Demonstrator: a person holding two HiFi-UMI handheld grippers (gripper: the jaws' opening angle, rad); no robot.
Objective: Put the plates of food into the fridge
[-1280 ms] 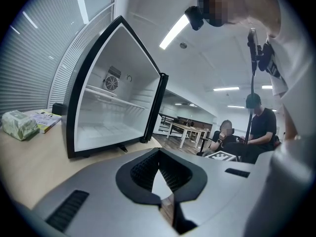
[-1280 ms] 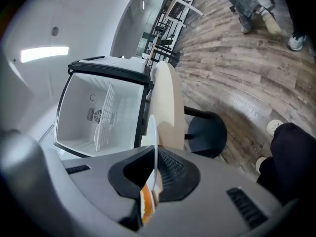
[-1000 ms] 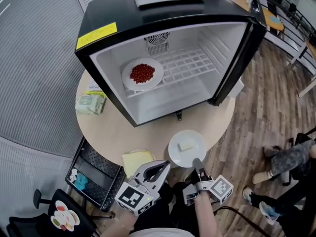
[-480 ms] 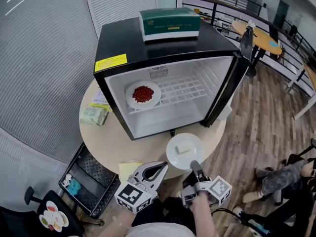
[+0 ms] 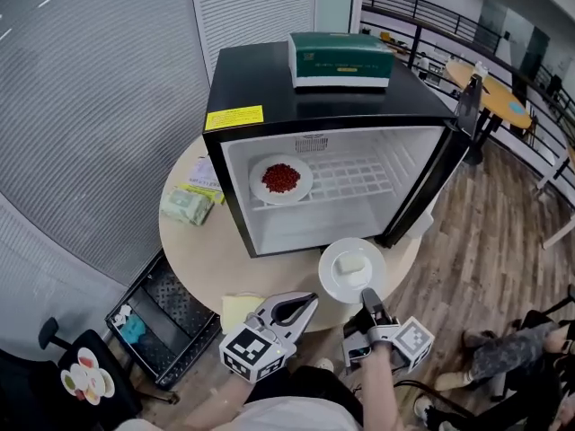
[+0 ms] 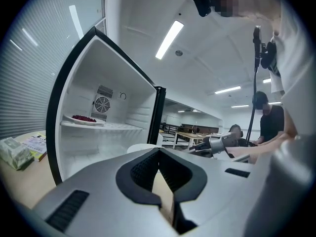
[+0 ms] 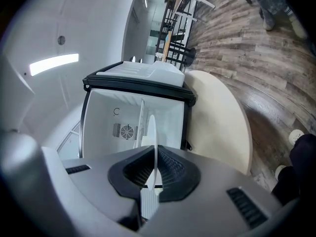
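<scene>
- Right gripper [image 5: 367, 295] clenched on plate [image 5: 336, 279] rim, before the fridge [image 5: 314, 88]; my thin edge hold may let it tilt, food [image 5: 350, 265] sliding.
- Left gripper [image 5: 308, 301] closed, empty.

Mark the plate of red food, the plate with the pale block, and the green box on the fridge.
plate of red food [image 5: 260, 183]: head view, bare left rim.
plate with the pale block [image 5: 333, 282]: head view, bare lower-left surface.
green box [image 5: 340, 48]: head view, top face.
</scene>
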